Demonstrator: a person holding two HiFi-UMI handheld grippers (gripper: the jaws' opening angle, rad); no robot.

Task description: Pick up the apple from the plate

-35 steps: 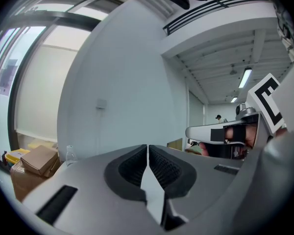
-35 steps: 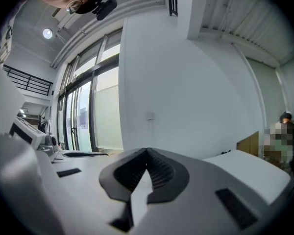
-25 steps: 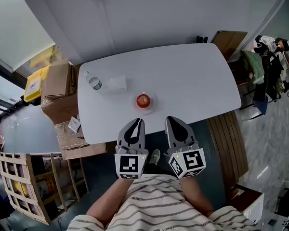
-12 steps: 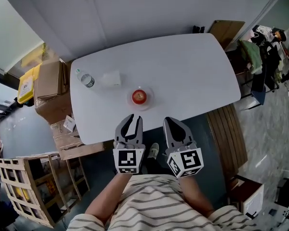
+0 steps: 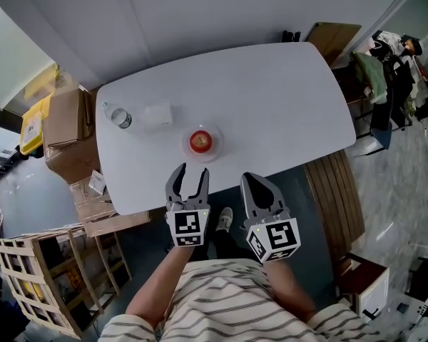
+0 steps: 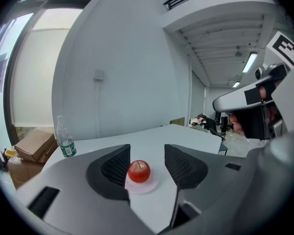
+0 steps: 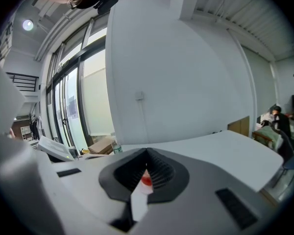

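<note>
Left gripper (image 5: 191, 171), lower centre: jaws just opened, nothing between. Advance straight to apple (image 5: 200, 140) at centre, straddle its middle above plate (image 5: 187, 149), close gently.

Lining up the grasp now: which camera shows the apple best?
The left gripper view: the apple sits large and unobstructed on its plate. The head view shows it small, from above; the right gripper view only a red sliver.
</note>
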